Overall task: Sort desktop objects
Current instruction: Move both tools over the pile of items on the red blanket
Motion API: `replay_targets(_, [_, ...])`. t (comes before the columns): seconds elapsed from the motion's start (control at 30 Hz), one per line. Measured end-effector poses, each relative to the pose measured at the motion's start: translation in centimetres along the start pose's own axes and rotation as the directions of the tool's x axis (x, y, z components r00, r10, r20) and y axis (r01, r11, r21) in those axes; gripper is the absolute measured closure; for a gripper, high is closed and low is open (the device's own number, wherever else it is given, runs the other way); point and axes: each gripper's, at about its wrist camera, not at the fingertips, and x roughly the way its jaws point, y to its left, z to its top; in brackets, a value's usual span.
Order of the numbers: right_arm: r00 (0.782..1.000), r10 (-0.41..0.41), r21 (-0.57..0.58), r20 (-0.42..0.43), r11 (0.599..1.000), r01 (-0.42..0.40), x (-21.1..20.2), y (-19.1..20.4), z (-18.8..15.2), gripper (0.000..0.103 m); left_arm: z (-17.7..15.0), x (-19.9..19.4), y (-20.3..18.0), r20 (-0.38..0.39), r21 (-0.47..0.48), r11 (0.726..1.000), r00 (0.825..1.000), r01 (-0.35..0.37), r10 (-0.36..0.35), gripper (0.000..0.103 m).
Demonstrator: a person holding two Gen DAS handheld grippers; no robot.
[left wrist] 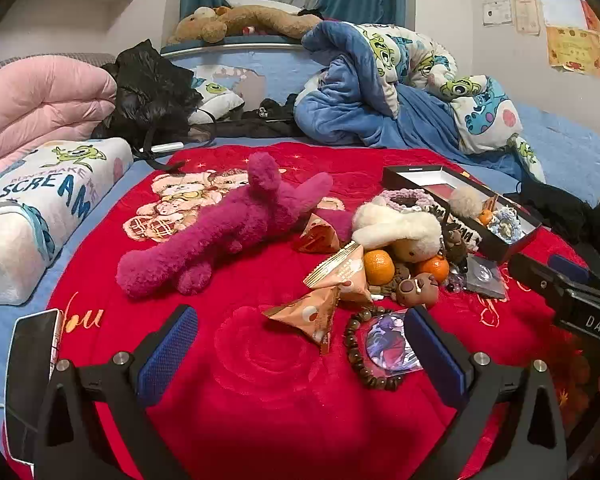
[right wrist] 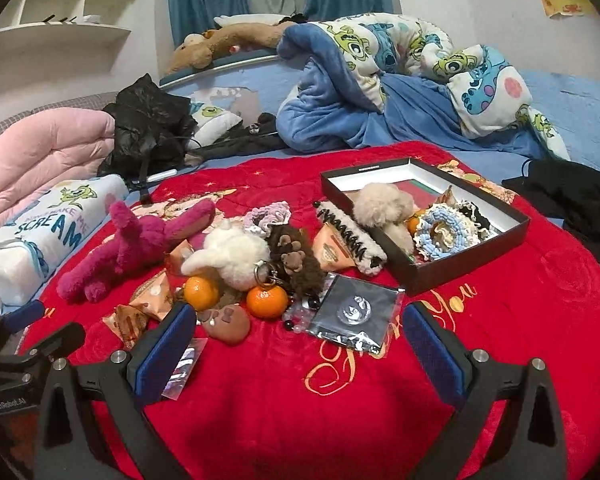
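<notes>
Both my claws, left claw (left wrist: 300,356) and right claw (right wrist: 298,354), gape empty near the pile; black box (right wrist: 466,268), far right, seemingly the sorting bin.

On the red blanket (right wrist: 260,420): two oranges (right wrist: 201,293) (right wrist: 267,301) outside the black box (right wrist: 466,264), a third orange (right wrist: 413,225) just visible inside it. One magenta plush toy (right wrist: 132,248). One wooden bead bracelet (left wrist: 364,356). At least four orange snack packets (left wrist: 312,316) (left wrist: 346,274) (left wrist: 318,236) (right wrist: 332,254). One brown round figure (right wrist: 226,322).
</notes>
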Motion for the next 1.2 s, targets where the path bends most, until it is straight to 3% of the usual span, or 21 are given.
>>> replay_targets(0.3, [1.000, -0.018, -0.013, -0.017, 1.000, 0.017, 0.1, -1.0, 0.1, 0.000, 0.3, 1.0, -0.2, -0.020, -0.021, 1.000, 1.000, 0.001, -0.002, 0.000])
replay_targets(0.83, [0.998, -0.021, 0.149, -0.060, 0.988, 0.030, 0.8, -7.1, 1.1, 0.000, 0.8, 2.3, -0.9, -0.027, 0.000, 1.000, 0.999, -0.018, 0.018, 0.000])
replay_targets(1.2, [0.997, -0.007, 0.139, -0.080, 0.990, 0.018, 1.6, -6.7, 1.2, 0.000, 0.7, 3.3, -0.9, -0.054, 0.011, 1.000, 0.998, -0.022, 0.023, 0.000])
